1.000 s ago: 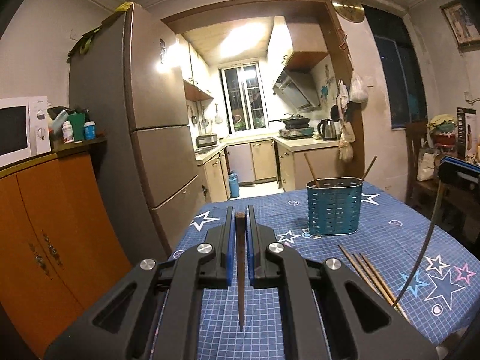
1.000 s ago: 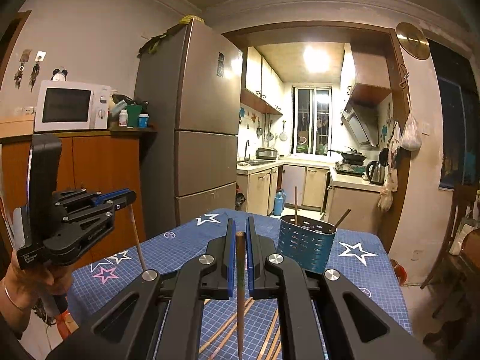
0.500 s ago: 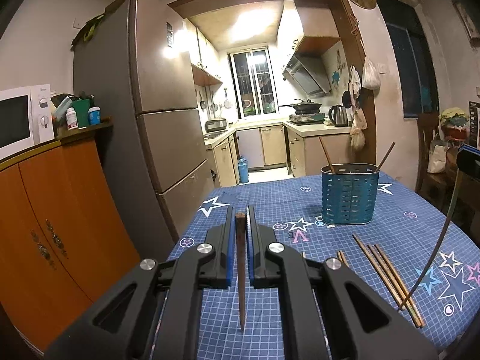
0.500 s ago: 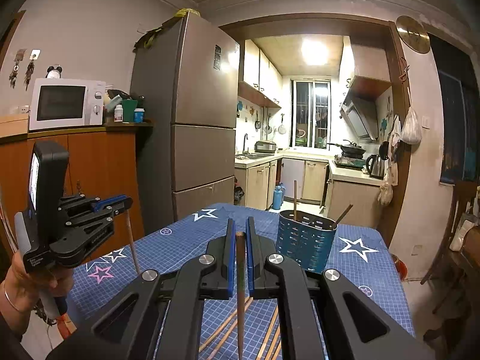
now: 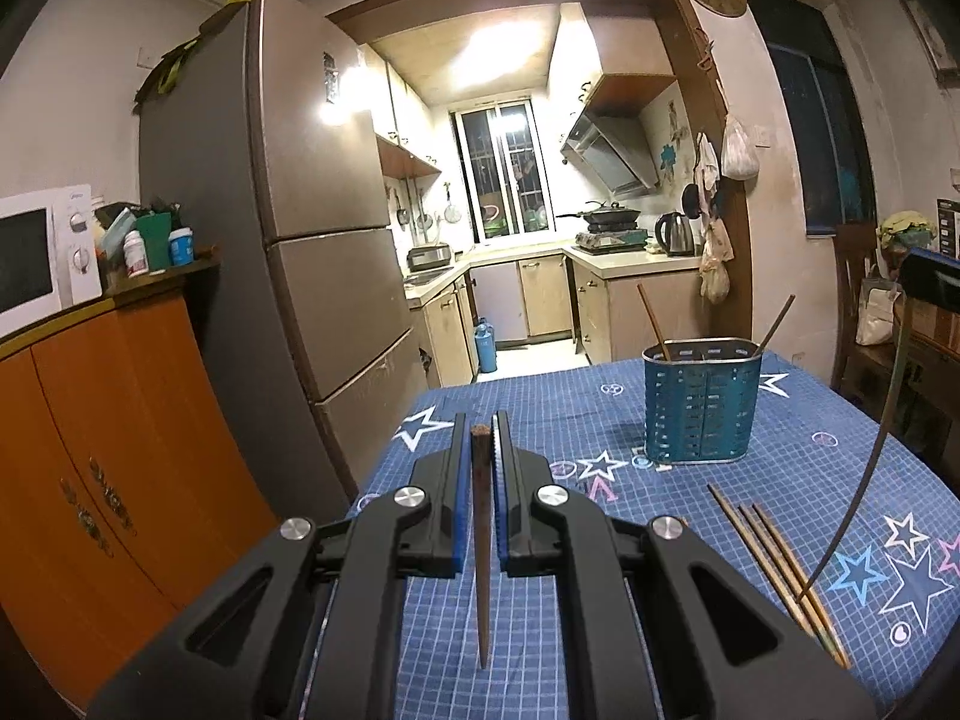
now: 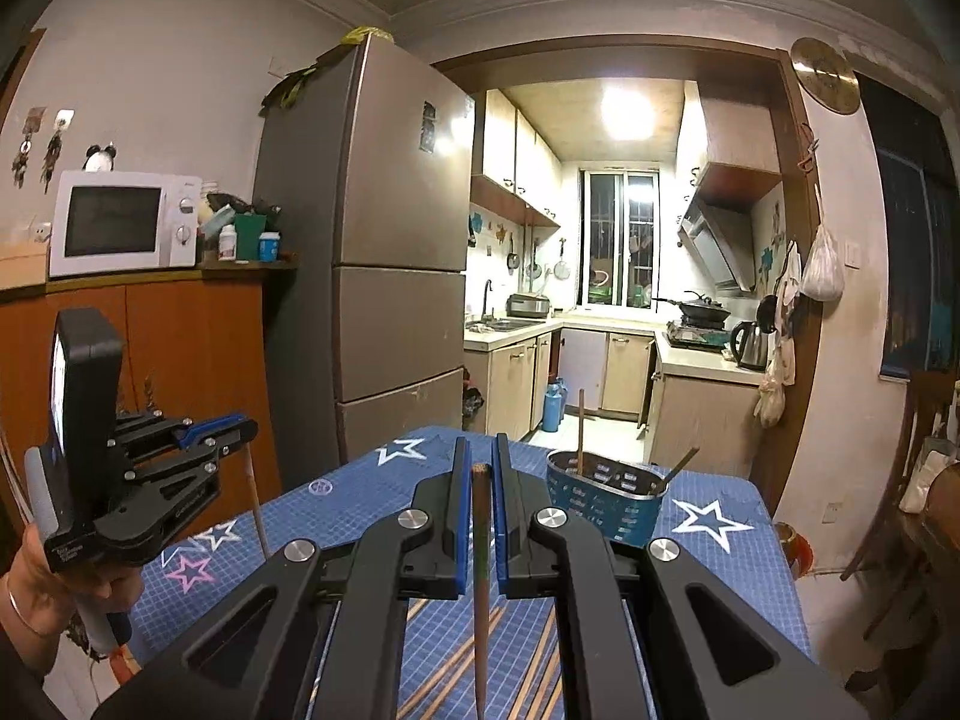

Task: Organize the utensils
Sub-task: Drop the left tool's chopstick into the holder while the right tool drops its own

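While each gripper is carried above the blue star-print tablecloth (image 5: 540, 414), one chopstick is clamped per tool: the left gripper (image 5: 482, 438) has its jaws narrowed onto a dark chopstick (image 5: 481, 540) that hangs point-down between the pads, and the right gripper (image 6: 478, 468) is pinched the same way on a second chopstick (image 6: 479, 576). The step in hand is judged to be the carry toward the holder, with both sticks already lifted. The teal perforated utensil holder (image 5: 701, 402) is seen ahead of the left jaws and off to their right, well apart; from the right jaws it sits ahead and slightly right, nearer. Two chopsticks are already stood in it. Loose chopsticks (image 5: 774, 558) are left lying on the cloth below and right of the left jaws. Next, each stick's tip would need to be brought over the holder's rim, kept near upright, lowered inside, then released.
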Demonstrator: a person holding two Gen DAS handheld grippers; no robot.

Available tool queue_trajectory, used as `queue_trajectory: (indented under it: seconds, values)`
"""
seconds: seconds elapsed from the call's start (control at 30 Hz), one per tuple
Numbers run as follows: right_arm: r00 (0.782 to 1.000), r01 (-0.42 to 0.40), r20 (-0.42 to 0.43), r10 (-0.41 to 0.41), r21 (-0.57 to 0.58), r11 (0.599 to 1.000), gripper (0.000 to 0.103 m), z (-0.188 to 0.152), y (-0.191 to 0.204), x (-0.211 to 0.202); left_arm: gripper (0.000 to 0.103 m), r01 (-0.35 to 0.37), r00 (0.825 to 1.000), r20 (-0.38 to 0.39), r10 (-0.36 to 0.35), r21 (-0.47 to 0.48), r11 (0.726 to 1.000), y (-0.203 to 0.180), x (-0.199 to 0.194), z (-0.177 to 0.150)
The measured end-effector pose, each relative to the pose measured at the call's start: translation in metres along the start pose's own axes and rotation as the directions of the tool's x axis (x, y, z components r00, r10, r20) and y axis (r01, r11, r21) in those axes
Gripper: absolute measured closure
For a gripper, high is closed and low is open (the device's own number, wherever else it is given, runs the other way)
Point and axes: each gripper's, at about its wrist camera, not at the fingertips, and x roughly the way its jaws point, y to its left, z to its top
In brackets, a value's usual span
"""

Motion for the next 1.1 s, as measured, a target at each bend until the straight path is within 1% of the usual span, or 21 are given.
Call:
queue_trajectory:
  seconds: [0.1,0.2,0.27,0.33,0.37,0.4,0.43,0.47,0.6,0.63,0.7,0.77,0.8,0.87,1.0,1.1]
  values:
    - [1.0,0.004,0.011,-0.004,0.021,1.0,0.095,0.013,-0.014,0.008,0.098,0.029,0.999,0.021,-0.029,0.001,1.0,-0.005,0.009,0.016]
    - [0.999,0.015,0.03,-0.016,0.044,0.999,0.095,0.033,-0.031,0.02,0.098,0.086,0.995,0.06,-0.085,-0.011,0.996,-0.011,0.019,0.04]
    - [0.997,0.046,0.054,-0.048,0.05,0.998,0.095,0.051,-0.044,0.031,0.098,0.127,0.987,0.099,-0.124,-0.019,0.992,-0.017,0.026,0.063]
    - [0.994,0.069,0.076,-0.073,0.058,0.996,0.095,0.067,-0.056,0.039,0.098,0.177,0.974,0.147,-0.172,-0.021,0.984,-0.025,0.033,0.084]
    - [0.992,0.085,0.091,-0.091,0.065,0.994,0.095,0.077,-0.063,0.044,0.098,0.2,0.964,0.181,-0.193,-0.022,0.979,-0.03,0.038,0.1]
    - [0.99,0.095,0.101,-0.102,0.072,0.993,0.095,0.085,-0.069,0.047,0.098,0.211,0.958,0.202,-0.203,-0.02,0.977,-0.035,0.042,0.109]
    - [0.986,0.109,0.118,-0.118,0.081,0.991,0.095,0.095,-0.077,0.052,0.098,0.228,0.947,0.237,-0.217,-0.018,0.973,-0.04,0.047,0.125]
    - [0.981,0.124,0.136,-0.135,0.093,0.988,0.095,0.106,-0.086,0.057,0.098,0.237,0.94,0.257,-0.224,-0.019,0.971,-0.044,0.05,0.134]
    - [0.965,0.166,0.182,-0.188,0.127,0.978,0.095,0.133,-0.113,0.074,0.098,0.3,0.896,0.353,-0.268,-0.037,0.953,-0.062,0.067,0.173]
    - [0.962,0.172,0.189,-0.198,0.142,0.975,0.095,0.137,-0.121,0.08,0.098,0.32,0.887,0.364,-0.283,-0.043,0.947,-0.065,0.071,0.179]
    - [0.954,0.201,0.195,-0.229,0.154,0.967,0.095,0.143,-0.131,0.093,0.098,0.366,0.862,0.397,-0.316,-0.055,0.929,-0.076,0.084,0.19]
    - [0.952,0.209,0.185,-0.243,0.185,0.96,0.095,0.141,-0.146,0.111,0.098,0.411,0.841,0.412,-0.349,-0.067,0.909,-0.087,0.102,0.195]
    - [0.952,0.213,0.178,-0.247,0.194,0.958,0.095,0.139,-0.15,0.118,0.098,0.419,0.838,0.413,-0.356,-0.07,0.905,-0.093,0.109,0.196]
    - [0.954,0.221,0.158,-0.256,0.21,0.952,0.095,0.13,-0.159,0.136,0.098,0.427,0.839,0.403,-0.367,-0.066,0.902,-0.105,0.128,0.194]
    - [0.955,0.242,0.12,-0.27,0.209,0.948,0.095,0.109,-0.165,0.168,0.098,0.435,0.848,0.363,-0.386,-0.061,0.898,-0.125,0.167,0.182]
    - [0.956,0.259,0.091,-0.28,0.196,0.946,0.095,0.095,-0.166,0.19,0.098,0.443,0.859,0.328,-0.394,-0.087,0.893,-0.128,0.193,0.174]
